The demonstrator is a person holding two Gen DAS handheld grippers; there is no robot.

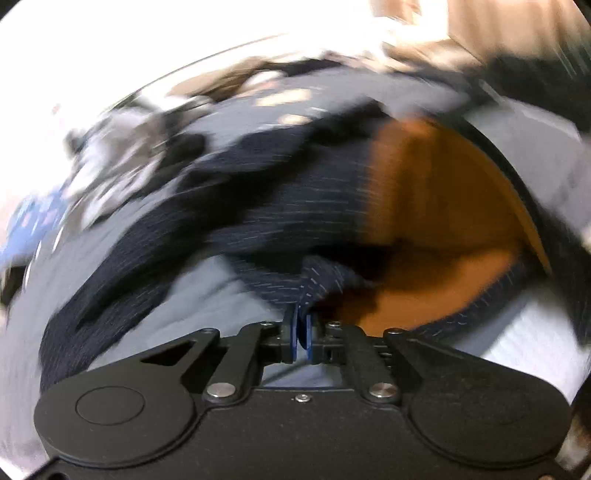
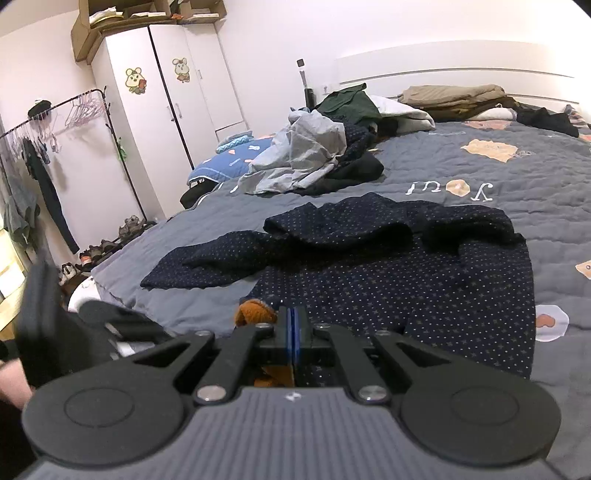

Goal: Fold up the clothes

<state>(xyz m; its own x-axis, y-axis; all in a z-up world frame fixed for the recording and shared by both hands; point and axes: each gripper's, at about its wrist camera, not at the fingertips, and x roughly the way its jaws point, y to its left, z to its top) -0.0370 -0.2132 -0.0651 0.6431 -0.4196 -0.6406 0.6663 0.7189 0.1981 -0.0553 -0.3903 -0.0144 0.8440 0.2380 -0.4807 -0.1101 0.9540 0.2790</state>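
We see a white wardrobe with two cartoon stickers on its doors. Cardboard boxes sit on top of it. Left of the wardrobe stands a black clothes rack, with shoes on the floor beneath.

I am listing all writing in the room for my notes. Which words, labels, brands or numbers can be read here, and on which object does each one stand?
"you": white embroidered letters on the grey bedspread, seen upside down from the right wrist view.
Wardrobe stickers: cartoon pictures only, no readable words.
Left wrist view: too motion-blurred; nothing readable.
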